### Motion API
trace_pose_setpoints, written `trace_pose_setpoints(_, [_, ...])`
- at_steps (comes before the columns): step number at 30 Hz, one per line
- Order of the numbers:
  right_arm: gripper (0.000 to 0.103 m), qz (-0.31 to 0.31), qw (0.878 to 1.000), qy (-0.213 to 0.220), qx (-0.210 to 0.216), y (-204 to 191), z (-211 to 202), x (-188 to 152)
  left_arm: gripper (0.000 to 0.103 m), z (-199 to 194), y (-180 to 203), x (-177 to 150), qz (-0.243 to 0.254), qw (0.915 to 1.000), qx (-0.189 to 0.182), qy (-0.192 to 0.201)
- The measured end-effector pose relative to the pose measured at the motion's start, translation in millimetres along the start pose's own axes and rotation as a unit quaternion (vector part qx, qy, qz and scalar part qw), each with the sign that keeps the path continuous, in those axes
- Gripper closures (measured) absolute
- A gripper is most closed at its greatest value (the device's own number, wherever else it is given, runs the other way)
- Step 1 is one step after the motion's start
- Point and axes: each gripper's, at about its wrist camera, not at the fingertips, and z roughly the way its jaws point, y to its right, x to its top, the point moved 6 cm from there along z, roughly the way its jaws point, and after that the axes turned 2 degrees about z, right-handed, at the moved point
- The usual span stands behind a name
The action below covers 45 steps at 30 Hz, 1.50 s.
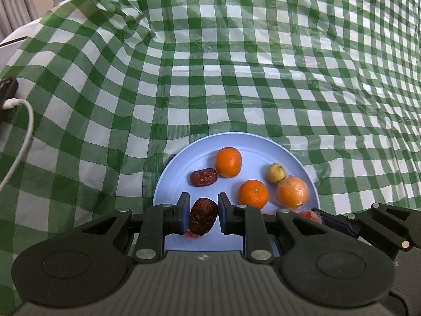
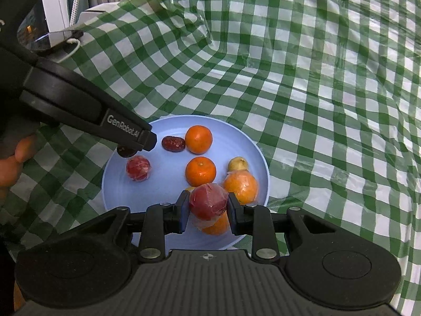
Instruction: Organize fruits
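A pale blue plate point(image 1: 179, 168) point(image 2: 121, 184) lies on the green checked cloth and holds several fruits. My left gripper point(image 1: 204, 217) is shut on a dark red date point(image 1: 203, 220) just above the plate's near edge. It also shows in the right wrist view point(image 2: 136, 144), over the same date point(image 2: 125, 152). My right gripper point(image 2: 208, 209) is shut on a plastic-wrapped red fruit point(image 2: 208, 201) above the plate. On the plate lie a second date point(image 1: 203, 177) point(image 2: 173, 144), two mandarins point(image 1: 228, 162) point(image 1: 253, 193), a wrapped orange point(image 1: 292, 192), a small yellow fruit point(image 1: 276, 173) and another wrapped red fruit point(image 2: 138, 168).
The wrinkled green-and-white checked cloth point(image 1: 236, 79) covers the whole table. A white cable point(image 1: 23, 131) and a dark device point(image 1: 8, 89) lie at the left edge. A white appliance point(image 2: 60, 8) stands at the back left. My right gripper's body shows in the left wrist view point(image 1: 381, 223).
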Motion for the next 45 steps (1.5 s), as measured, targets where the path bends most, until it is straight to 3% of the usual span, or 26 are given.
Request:
trace_pose_setpoints(3, [0.070, -0.006, 1.000, -0.006, 0.005, 0, 7, 0, 0.077, 7, 0, -1, 0.004, 1.0000, -0.006, -0.005])
trace_pose_setpoints(4, [0.070, -0.009, 1.000, -0.009, 0.007, -1, 9, 0, 0.065, 8, 0, -1, 0.007, 0.9999, -0.010, -0.004])
trace_pose_setpoints(5, [0.064, -0.012, 1.000, -0.009, 0.007, -1, 11, 0, 0.040, 8, 0, -1, 0.010, 0.9999, -0.011, -0.002])
trace_pose_setpoints(6, [0.049, -0.015, 1.000, -0.011, 0.007, -1, 13, 0, 0.024, 7, 1, -1, 0.013, 0.9999, -0.008, 0.003])
trace_pose_setpoints(7, [0.041, -0.019, 1.000, -0.016, 0.010, -1, 14, -1, 0.002, 4, 0, -1, 0.014, 0.9999, -0.003, 0.009])
trace_pose_setpoints(9, [0.023, -0.022, 1.000, -0.019, 0.007, -1, 13, 0, 0.000, -6, 0, 0, 0.013, 0.9993, 0.003, 0.036])
trace_pose_setpoints(15, [0.006, -0.024, 1.000, -0.013, -0.010, 3, -19, -9, 0.000, -30, 0, -20, 0.023, 0.9994, 0.004, 0.025])
trace_pose_setpoints(28, [0.001, 0.013, 0.998, 0.026, -0.061, -12, -107, -33, 0.000, -113, -14, -61, -0.026, 0.9983, 0.042, 0.030])
trace_pose_setpoints(45, [0.001, 0.020, 0.995, 0.063, -0.081, -22, -151, -45, 0.000, -156, 2, -90, -0.020, 0.9970, 0.055, 0.051])
